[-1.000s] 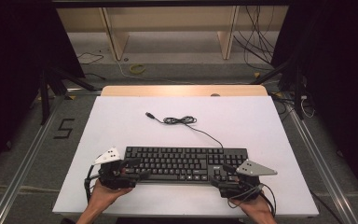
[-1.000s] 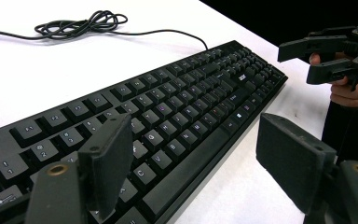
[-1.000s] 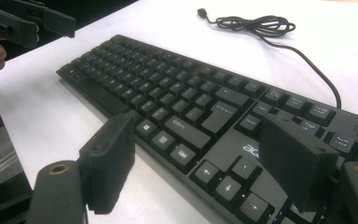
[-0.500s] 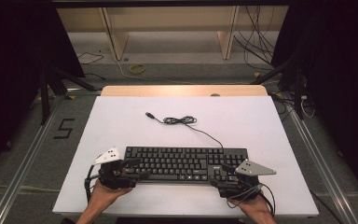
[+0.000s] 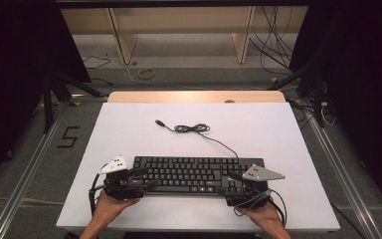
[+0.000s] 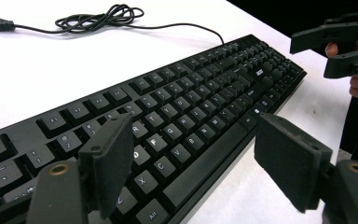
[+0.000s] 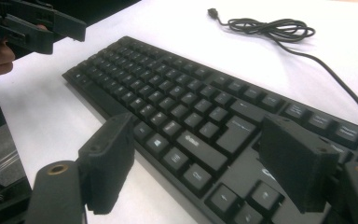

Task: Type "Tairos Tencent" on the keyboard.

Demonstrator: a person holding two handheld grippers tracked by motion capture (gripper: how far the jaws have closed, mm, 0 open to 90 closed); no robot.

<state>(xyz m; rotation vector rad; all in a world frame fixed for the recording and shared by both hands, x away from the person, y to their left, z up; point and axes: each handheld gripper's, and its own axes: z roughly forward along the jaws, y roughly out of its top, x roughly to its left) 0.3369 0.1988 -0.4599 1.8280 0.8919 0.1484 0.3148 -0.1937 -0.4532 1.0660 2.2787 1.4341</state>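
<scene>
Black plastic full-size keyboard [image 5: 195, 173] lies along the near edge of the white tabletop [image 5: 129, 129], its thin black cord [image 5: 193, 128] coiled beyond it. We hold the left tool [image 5: 145, 178] and the right tool [image 5: 226, 183] gaping at either end, jaws astride the front corners, gripping nothing. We judge a level lift needs both to close on the frame, not the keys. Legible: "Esc", "Alt", letter keycaps; a small white logo stays unreadable.
</scene>
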